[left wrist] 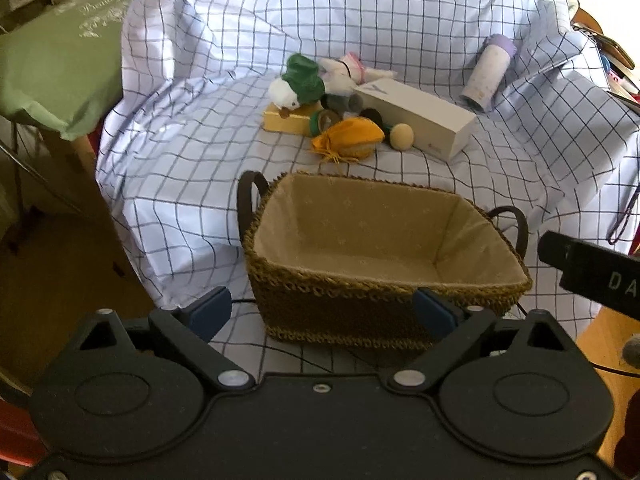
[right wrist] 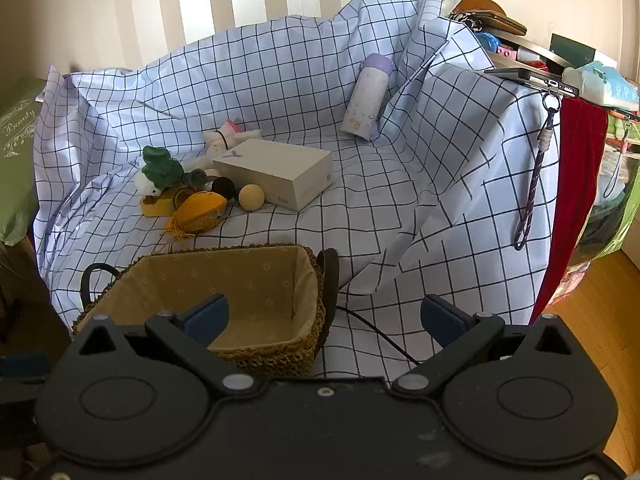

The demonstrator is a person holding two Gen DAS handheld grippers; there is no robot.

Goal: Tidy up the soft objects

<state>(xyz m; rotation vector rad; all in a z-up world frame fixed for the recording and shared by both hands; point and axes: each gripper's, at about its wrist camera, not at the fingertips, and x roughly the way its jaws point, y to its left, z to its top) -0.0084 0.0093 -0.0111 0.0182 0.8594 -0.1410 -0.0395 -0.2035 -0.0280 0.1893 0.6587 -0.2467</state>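
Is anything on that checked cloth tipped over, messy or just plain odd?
The purple-capped bottle is tilted, leaning against a fold in the checked cloth rather than standing upright. The cloth itself is rumpled. The soft toys sit jumbled with a white box and a ball, while the basket is empty.

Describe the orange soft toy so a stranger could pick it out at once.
Start at the woven basket on the checked cloth. Just beyond its far rim is a small pile of toys beside a white box. The orange soft toy lies nearest the basket, the only orange thing, with yellow tassels trailing off it.
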